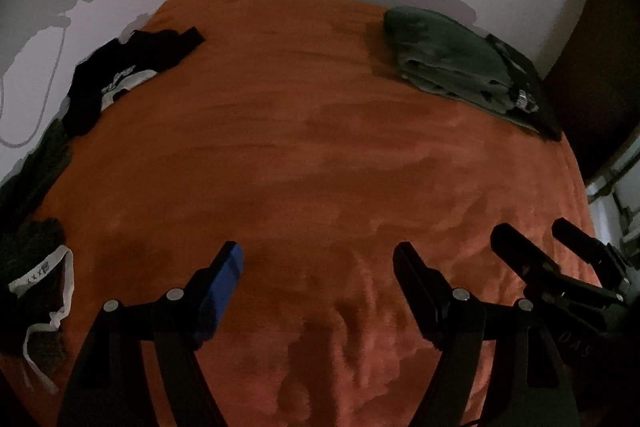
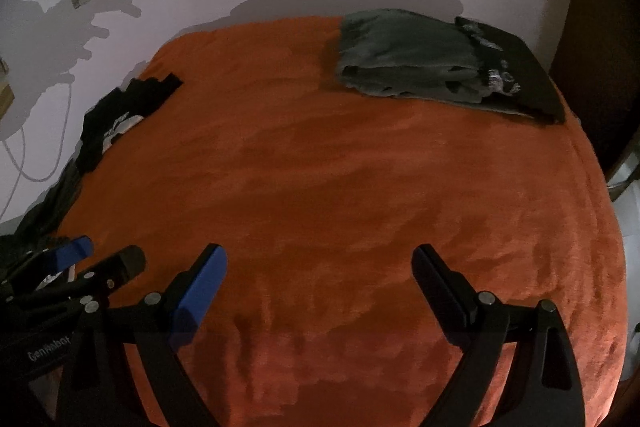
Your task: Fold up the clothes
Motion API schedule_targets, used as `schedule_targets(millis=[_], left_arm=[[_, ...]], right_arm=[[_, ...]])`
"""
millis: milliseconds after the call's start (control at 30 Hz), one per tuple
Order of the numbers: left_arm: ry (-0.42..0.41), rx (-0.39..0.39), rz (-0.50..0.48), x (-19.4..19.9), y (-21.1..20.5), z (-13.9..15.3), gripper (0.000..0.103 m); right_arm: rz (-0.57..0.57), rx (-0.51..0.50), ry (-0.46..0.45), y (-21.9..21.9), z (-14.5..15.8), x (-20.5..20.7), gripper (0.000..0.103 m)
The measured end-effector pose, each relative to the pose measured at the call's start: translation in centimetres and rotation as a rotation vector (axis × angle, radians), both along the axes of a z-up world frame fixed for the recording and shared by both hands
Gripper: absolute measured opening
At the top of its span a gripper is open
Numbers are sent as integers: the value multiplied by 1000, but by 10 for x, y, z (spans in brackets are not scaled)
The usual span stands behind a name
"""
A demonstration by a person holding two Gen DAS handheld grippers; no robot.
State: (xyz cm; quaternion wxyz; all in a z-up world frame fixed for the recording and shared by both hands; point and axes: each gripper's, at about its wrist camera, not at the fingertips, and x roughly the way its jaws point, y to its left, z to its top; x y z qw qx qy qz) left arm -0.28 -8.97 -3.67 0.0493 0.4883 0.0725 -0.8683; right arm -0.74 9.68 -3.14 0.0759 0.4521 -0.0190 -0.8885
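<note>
A: Entry. Both pairs of tongs hang over the bare middle of the bed (image 2: 360, 187), which has an orange blanket on it. Left tongs (image 1: 318, 259) spread wide, nothing between the jaws, not touching the blanket as far as I can tell. Right tongs (image 2: 320, 263) likewise wide apart and empty.

B: Where are the clothes?

A: A folded stack (image 2: 440, 63) sits at the far right corner of the bed, grey-green pieces with a black printed one at its right end. Unfolded ones lie along the left edge: a black printed shirt (image 1: 120, 75) at the far left, a dark garment (image 1: 40, 155) draped over the edge below it, and a dark piece with white trim (image 1: 36, 279) nearest, just beside the left tongs.

B: So the step in hand?

A: My reading: fetch the next unfolded piece and lay it flat on the open middle. The white-trimmed piece looks closest, so the left tongs would go there.

B: How to do it well?

A: Take it by one edge or the waistband, a single layer only, not a bunched handful. Bring the right tongs to a second point on the same edge, lift, and spread before any fold. Lay it well apart from the stack.

B: Risks?

A: Plush blanket; the jaws could pinch it along with the cloth. Light is dim, so the dark edges are hard to tell.
</note>
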Motion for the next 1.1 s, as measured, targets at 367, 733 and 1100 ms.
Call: schedule_targets(millis=[367, 733, 1100], left_arm=[[-10, -15, 50, 4, -34, -12, 78], [-14, -13, 119, 15, -76, -12, 78], [5, -64, 173, 10, -122, 36, 78]], right_arm=[[47, -12, -19, -36, -17, -8, 94], [99, -23, -15, -79, -19, -11, 94], [193, -16, -6, -137, 26, -36, 94]])
